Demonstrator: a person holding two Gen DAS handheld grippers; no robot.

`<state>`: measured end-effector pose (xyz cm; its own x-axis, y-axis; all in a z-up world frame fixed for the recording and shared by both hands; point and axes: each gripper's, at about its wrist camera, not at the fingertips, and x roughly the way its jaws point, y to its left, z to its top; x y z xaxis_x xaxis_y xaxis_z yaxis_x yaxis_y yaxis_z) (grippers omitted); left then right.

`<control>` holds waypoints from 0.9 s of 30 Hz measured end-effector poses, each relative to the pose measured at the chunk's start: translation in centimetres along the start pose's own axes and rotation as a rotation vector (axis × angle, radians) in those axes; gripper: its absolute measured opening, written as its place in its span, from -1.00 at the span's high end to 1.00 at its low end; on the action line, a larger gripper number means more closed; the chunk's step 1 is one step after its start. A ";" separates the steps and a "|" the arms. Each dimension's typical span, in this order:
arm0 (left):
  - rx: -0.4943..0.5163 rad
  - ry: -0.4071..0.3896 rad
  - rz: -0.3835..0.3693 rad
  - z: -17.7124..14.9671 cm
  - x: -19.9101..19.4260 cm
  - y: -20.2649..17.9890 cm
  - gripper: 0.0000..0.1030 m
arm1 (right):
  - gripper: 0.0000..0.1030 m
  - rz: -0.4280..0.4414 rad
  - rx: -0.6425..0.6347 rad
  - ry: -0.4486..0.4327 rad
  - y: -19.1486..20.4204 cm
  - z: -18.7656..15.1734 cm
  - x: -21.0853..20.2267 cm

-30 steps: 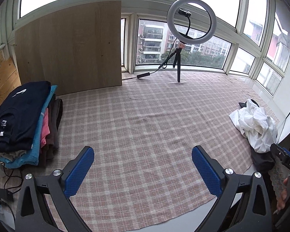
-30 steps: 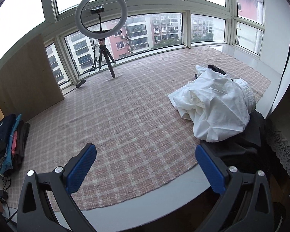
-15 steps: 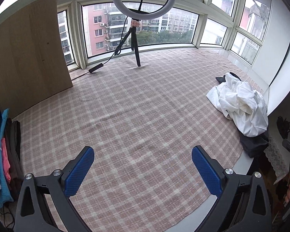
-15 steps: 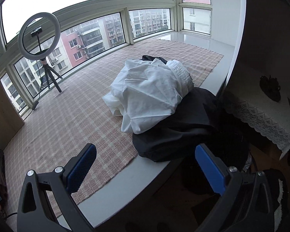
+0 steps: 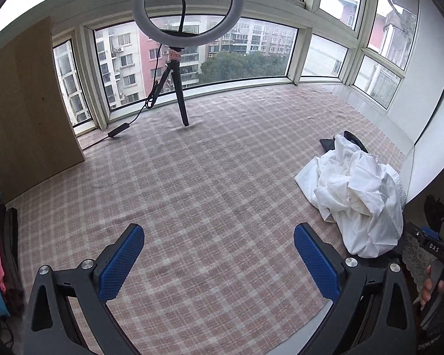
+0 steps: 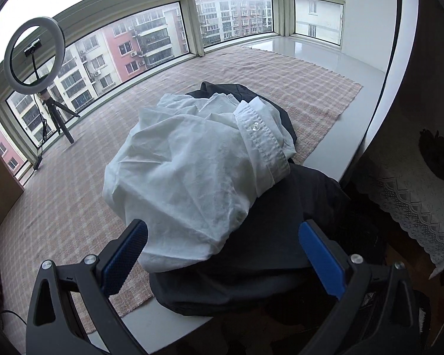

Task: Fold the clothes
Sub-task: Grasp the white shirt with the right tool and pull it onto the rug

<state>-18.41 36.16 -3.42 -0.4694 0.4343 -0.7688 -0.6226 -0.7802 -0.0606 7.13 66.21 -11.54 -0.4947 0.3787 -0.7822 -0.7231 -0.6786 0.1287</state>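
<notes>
Now my right gripper (image 6: 222,254) gapes wide, empty, over the crumpled white shirt (image 6: 192,171) on dark trousers (image 6: 251,251); left gripper (image 5: 219,260) equally wide, empty, above the checked cloth (image 5: 207,177).

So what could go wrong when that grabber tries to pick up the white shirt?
The white shirt lies crumpled on a dark garment, so the open right gripper might pinch both and drag the dark one along. That dark garment already hangs over the ledge edge, so a tug could perhaps slide it off. The left gripper is open over the plaid cloth, away from the pile, so it cannot steady anything yet.
</notes>
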 end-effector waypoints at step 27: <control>-0.113 -0.133 0.199 8.3 -2.5 5.6 -0.98 | 0.79 0.433 -0.068 -0.162 3.1 14.5 -1.1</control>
<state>-25.87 34.45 3.45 -0.6585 0.3165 -0.6829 -0.4395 -0.8982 0.0075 -1.53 72.83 -1.42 -0.8168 0.1415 -0.5593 -0.4028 -0.8338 0.3774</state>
